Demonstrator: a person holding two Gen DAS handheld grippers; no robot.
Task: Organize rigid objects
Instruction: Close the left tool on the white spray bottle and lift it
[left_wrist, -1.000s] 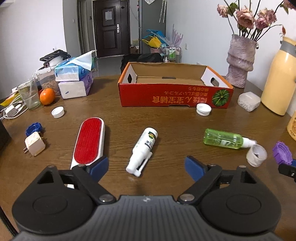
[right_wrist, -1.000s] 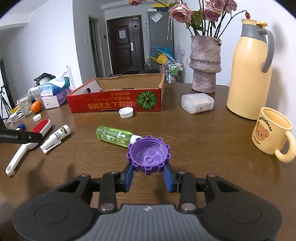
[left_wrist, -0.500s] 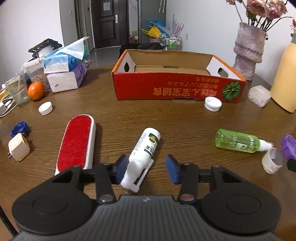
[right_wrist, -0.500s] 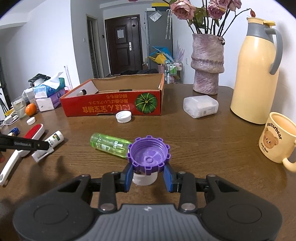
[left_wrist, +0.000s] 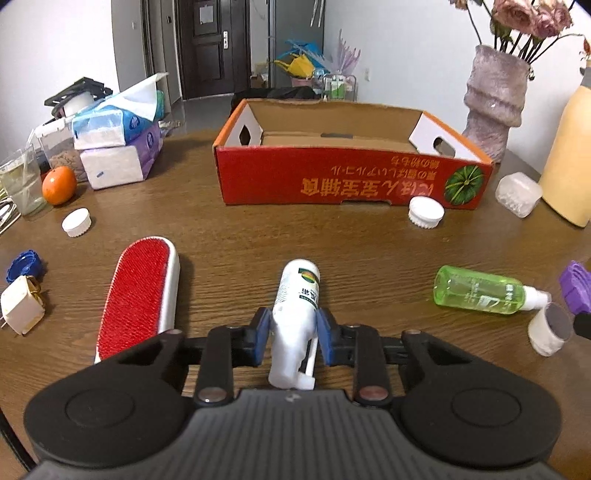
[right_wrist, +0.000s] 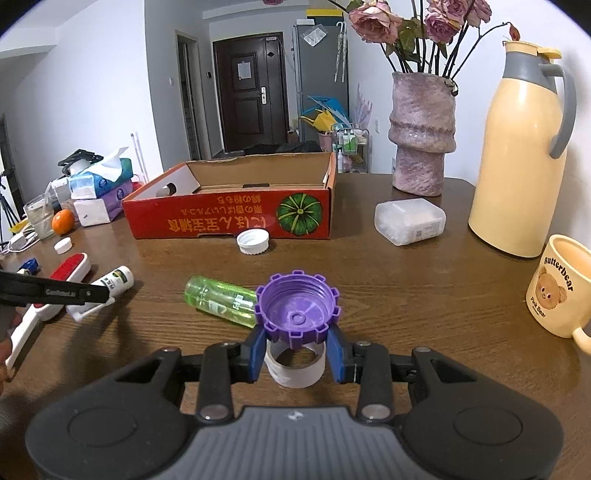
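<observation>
A white spray bottle (left_wrist: 299, 291) lies on the brown table, and my left gripper (left_wrist: 293, 325) has its jaws closing onto it, both blue pads pressed against its sides. In the right wrist view my right gripper (right_wrist: 296, 345) is shut on a purple ridged cap (right_wrist: 297, 308), held above a small white cap (right_wrist: 295, 369). Just beyond it lies a green spray bottle (right_wrist: 221, 301). The open red cardboard box (left_wrist: 351, 181) stands at the back. A red lint brush (left_wrist: 140, 295) rests left of the white bottle.
Two white lids (left_wrist: 426, 212) (left_wrist: 76, 221), a blue cap (left_wrist: 24, 260), a plug adapter (left_wrist: 22, 310), an orange (left_wrist: 59, 184) and tissue packs (left_wrist: 118, 147) lie around. A vase (right_wrist: 421, 136), thermos (right_wrist: 517, 166), mug (right_wrist: 557, 284) and clear box (right_wrist: 408, 219) stand right.
My left gripper came forward and down over the white spray bottle and its jaws closed from wide open onto it. My right gripper drifted over the small white cap, still holding the purple cap.
</observation>
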